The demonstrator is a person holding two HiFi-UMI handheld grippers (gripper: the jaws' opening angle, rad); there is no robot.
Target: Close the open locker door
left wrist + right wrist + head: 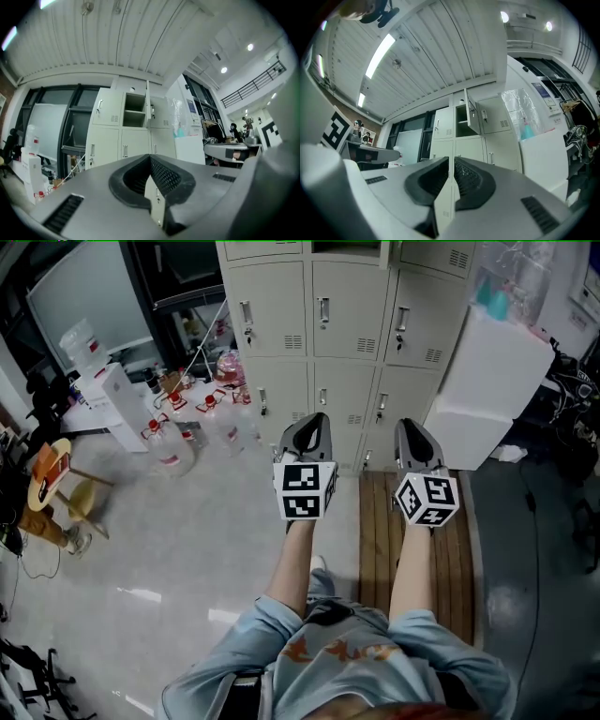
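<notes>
The bank of cream lockers (323, 329) stands straight ahead. Its top middle compartment (135, 110) is open and dark inside; in the head view only its lower edge (345, 247) shows at the top of the frame. The open door (473, 116) swings out from the compartment's right side and is nearly edge-on (148, 107) in the left gripper view. My left gripper (313, 420) and right gripper (411, 426) are held side by side, well short of the lockers and below the door. Both are shut and empty, with jaws together (150, 159) (451, 162).
A tall white box (492, 381) with a plastic-wrapped blue bottle on top stands right of the lockers. A slatted wooden mat (375, 540) lies underfoot. Several water jugs (173, 442), a white carton (112, 399) and a stool (61, 479) crowd the floor at left.
</notes>
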